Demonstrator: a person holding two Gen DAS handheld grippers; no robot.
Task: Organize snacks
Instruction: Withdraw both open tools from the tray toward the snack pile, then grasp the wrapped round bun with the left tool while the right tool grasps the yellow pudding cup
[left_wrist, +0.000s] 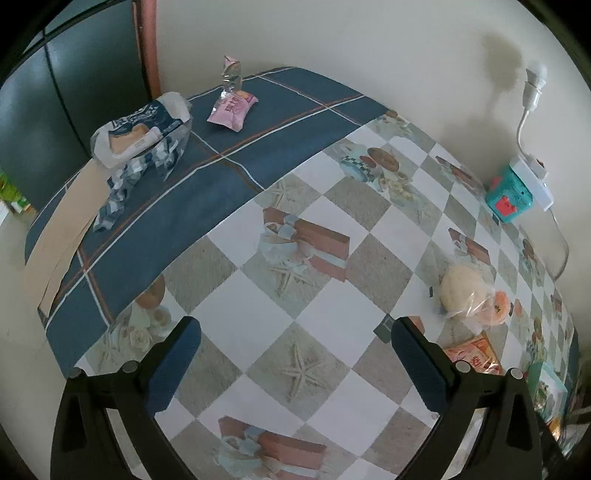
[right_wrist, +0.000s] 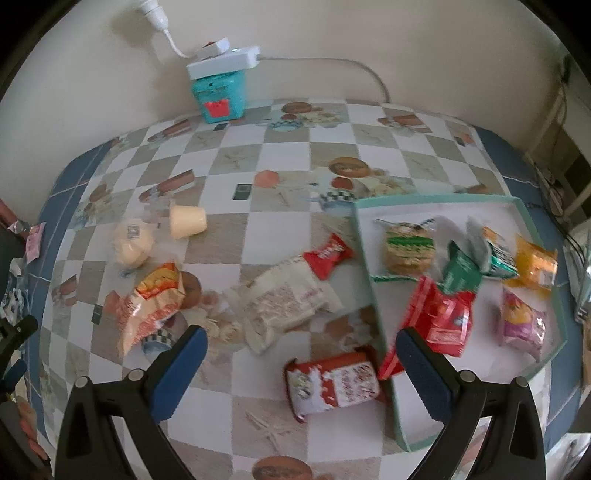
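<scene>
My right gripper (right_wrist: 301, 339) is open and empty above the checkered table (right_wrist: 258, 155). Under it lie a red-and-white snack pack (right_wrist: 332, 384), a white wrapped pack (right_wrist: 284, 299), a small red packet (right_wrist: 327, 254), an orange bag (right_wrist: 151, 302) and two pale buns (right_wrist: 133, 242). A mint-rimmed tray (right_wrist: 550, 280) at right holds several snack packs. My left gripper (left_wrist: 295, 332) is open and empty over bare tablecloth (left_wrist: 255, 332). A wrapped bun (left_wrist: 461, 291) lies to its right. A pink packet (left_wrist: 231, 109) and a blue-white bread bag (left_wrist: 140, 129) sit far left.
A teal box (right_wrist: 219, 98) with a white power strip on top stands against the back wall; it also shows in the left wrist view (left_wrist: 509, 194). A cable (right_wrist: 351, 66) runs along the wall. A dark cabinet (left_wrist: 74, 92) stands beyond the table's left end.
</scene>
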